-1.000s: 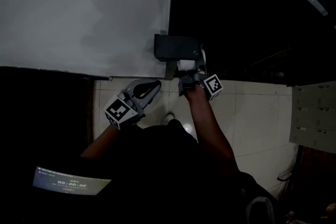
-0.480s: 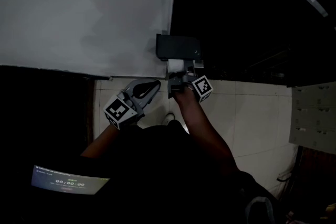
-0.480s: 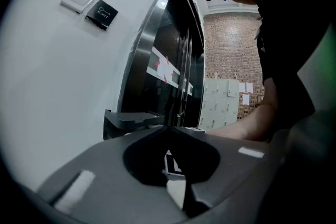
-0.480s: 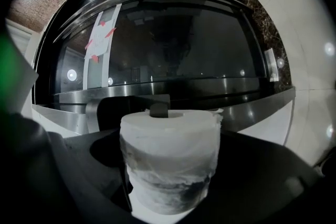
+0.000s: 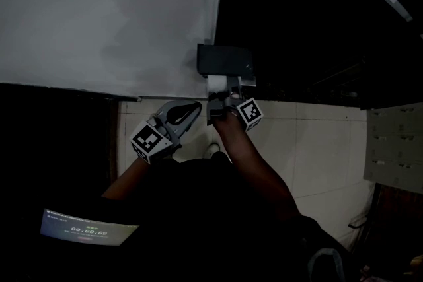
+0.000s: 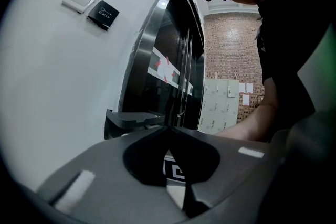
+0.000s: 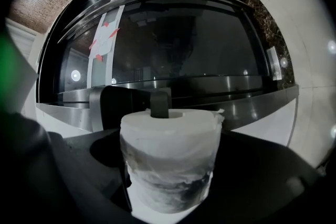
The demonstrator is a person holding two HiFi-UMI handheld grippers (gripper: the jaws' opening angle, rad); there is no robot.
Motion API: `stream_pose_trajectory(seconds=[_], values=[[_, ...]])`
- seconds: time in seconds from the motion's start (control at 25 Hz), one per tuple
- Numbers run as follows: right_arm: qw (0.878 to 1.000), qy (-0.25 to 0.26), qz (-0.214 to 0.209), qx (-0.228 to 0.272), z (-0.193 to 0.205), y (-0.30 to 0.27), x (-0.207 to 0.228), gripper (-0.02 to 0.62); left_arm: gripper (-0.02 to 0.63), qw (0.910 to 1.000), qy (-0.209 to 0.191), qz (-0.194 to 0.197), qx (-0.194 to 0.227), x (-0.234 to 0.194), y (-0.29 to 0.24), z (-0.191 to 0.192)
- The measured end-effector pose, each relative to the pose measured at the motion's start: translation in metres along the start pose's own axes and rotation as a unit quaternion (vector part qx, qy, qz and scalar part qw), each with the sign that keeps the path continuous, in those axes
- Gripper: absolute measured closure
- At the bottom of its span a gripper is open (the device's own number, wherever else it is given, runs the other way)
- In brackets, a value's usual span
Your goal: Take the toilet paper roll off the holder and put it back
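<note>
Toilet paper roll [image 7: 168, 162] work belonged to your right side at this moment, so read the scene from the left. Your left gripper [image 5: 196, 106] hung low in front of the white wall [image 5: 99, 36], well apart from the roll, with its jaws pressed together at the tips and nothing between them.

To its right, the dark holder [image 5: 225, 60] sat on the wall's edge, and the roll hung just beneath it. In the right gripper view the holder's peg [image 7: 159, 104] stood at the far opening of the roll's core. I could not tell how far it reached inside.

Furthest right, your right gripper [image 5: 223, 100] was pinching the roll across its round flank, one jaw on each side, with the core pointing away along the jaws.

The roll looked light and soft. Its outer layers were wrinkled and loose, so I judged that a hard squeeze would crush the tube and make the core bind on the peg. Gripping mid-flank, as you had it, seemed right: firm enough to stop slipping, gentle enough to keep the core round. A loose outer sheet could also have peeled off under the pads.
</note>
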State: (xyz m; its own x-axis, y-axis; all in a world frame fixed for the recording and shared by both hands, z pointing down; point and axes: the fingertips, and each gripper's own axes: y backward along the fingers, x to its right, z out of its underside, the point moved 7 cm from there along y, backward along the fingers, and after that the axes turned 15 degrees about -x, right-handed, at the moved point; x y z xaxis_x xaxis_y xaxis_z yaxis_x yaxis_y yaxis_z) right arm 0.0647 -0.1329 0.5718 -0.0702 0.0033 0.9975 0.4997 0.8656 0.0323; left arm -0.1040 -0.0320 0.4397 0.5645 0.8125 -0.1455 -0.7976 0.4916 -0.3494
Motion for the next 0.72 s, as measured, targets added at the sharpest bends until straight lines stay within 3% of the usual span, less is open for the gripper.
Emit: stream_pose_trajectory(seconds=[0.56, 0.72], values=[[1.000, 0.001, 0.002, -0.027, 0.006, 0.022, 0.001, 0.137, 0.603, 1.0000, 0.000, 0.004, 0.001, 0.001, -0.002, -0.003], [0.999, 0.022, 0.008, -0.037, 0.009, 0.035, -0.005, 0.137, 0.603, 1.0000, 0.004, 0.009, 0.000, 0.002, -0.004, -0.005]])
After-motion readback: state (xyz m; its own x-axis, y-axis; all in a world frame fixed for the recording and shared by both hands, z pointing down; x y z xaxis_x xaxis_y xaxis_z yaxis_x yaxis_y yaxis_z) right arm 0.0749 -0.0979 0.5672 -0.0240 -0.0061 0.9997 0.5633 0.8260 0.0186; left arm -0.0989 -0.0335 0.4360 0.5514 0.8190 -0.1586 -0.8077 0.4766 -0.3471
